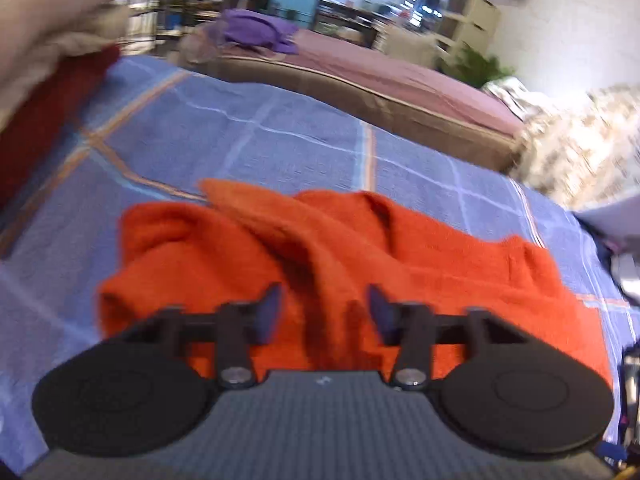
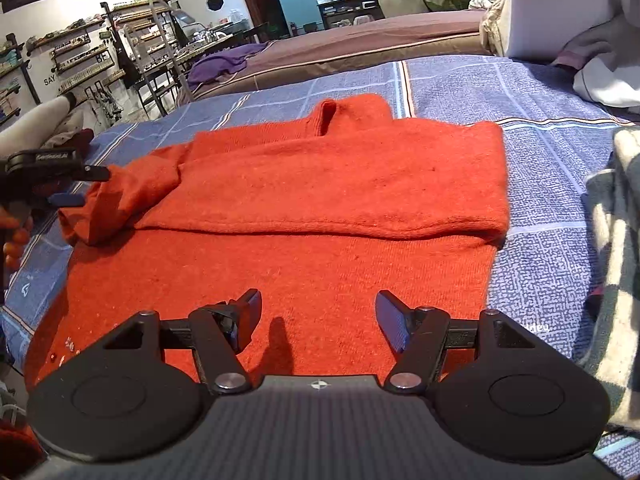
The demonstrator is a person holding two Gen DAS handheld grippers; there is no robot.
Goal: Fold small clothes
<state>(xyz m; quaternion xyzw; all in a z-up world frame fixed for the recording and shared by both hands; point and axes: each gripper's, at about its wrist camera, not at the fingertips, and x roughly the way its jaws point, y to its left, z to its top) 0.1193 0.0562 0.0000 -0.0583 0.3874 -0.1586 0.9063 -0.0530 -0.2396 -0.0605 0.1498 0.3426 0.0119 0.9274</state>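
Observation:
An orange knitted sweater [image 2: 320, 208] lies on the blue checked bedsheet [image 2: 540, 168], one sleeve folded across its body, the other sleeve bunched at the left. My right gripper [image 2: 318, 308] is open and empty, low over the sweater's near hem. My left gripper [image 1: 322, 310] is open at the bunched sleeve [image 1: 248, 248], a fold of cloth rising between its fingers, unclamped. The left gripper also shows in the right wrist view [image 2: 76, 186] at the sweater's left sleeve end.
A red and beige pile [image 1: 52, 80] lies at the sheet's far left. A green-and-white checked cloth [image 2: 616, 248] lies at the right. White garments [image 2: 600, 76] sit at the far right. A second bed [image 2: 380, 40] with a purple cloth [image 2: 224, 62] stands behind.

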